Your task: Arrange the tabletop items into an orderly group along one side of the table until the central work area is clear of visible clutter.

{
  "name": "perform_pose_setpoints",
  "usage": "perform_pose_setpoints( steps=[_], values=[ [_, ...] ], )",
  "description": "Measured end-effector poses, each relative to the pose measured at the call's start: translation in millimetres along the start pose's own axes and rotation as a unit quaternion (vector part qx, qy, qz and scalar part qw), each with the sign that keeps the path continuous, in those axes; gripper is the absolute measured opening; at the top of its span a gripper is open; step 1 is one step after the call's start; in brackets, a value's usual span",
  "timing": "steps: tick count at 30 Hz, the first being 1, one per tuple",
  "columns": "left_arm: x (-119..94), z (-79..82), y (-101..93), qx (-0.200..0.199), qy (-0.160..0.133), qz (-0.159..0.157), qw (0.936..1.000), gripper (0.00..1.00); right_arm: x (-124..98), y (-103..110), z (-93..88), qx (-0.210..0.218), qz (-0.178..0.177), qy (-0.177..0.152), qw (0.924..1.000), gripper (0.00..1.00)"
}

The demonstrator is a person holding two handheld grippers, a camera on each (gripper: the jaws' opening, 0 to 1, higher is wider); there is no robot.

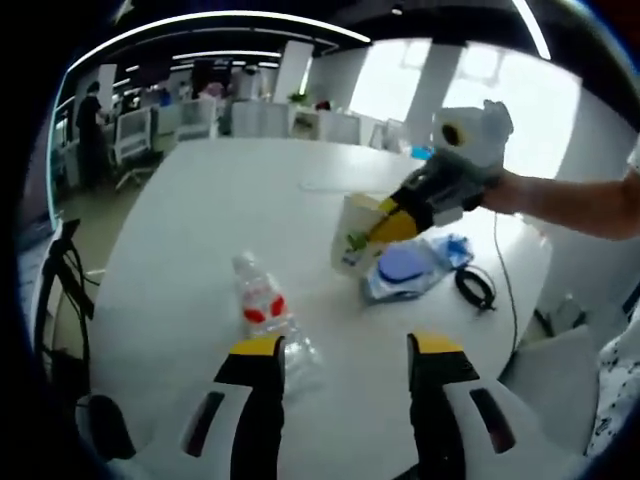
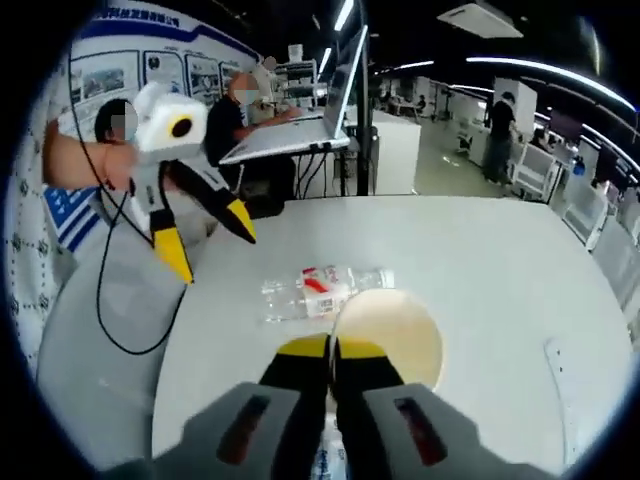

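Left gripper view
Left claw (image 1: 345, 362): released, jaws spread wide over the white bench (image 1: 200, 230), nothing between them.
Plastic bottle (image 1: 272, 322): clear, red-and-white label, lying on its side on the bench, its lower end just beside the left jaw's yellow tip.
Right claw (image 1: 392, 222): comes in from the right in a person's hand, yellow tips clenched on the rim of a cream paper cup (image 1: 355, 238) near the middle of the bench.
Blue lid (image 1: 403, 265): lies on a clear plastic wrapper just beside the cup.
Black cable (image 1: 476, 286): coiled near the bench edge, beside the wrapper.

Right gripper view
Right claw (image 2: 331, 350): jaws pressed together, pinching the near rim of the paper cup (image 2: 395, 335), whose open mouth faces the camera.
Plastic bottle (image 2: 322, 288): lies on the bench (image 2: 500, 270) just beyond the cup.
Left claw (image 2: 213, 243): hangs above the bench edge at the left, jaws apart, holding nothing.
Background: people sit at a desk behind.
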State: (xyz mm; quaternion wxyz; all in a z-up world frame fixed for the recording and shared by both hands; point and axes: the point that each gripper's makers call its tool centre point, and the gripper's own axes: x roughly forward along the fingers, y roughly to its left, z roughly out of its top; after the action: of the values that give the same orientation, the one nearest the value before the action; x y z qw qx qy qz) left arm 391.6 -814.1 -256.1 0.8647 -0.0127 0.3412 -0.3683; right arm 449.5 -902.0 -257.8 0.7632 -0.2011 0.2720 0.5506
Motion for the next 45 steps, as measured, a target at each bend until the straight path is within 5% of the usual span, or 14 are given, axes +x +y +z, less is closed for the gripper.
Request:
perform_pose_setpoints(
  steps=[9,45],
  values=[
    [-2,-6.2,0.6,-0.005,0.003,0.002,1.0000,0.45,13,5,-13.7,-0.060,-0.010,0.037,0.9975,0.00],
    [2,-13.3,3.3,-0.014,0.008,0.000,0.9999,0.45,41,4,-41.3,-0.086,0.022,0.087,0.9922,0.00]
  ],
)
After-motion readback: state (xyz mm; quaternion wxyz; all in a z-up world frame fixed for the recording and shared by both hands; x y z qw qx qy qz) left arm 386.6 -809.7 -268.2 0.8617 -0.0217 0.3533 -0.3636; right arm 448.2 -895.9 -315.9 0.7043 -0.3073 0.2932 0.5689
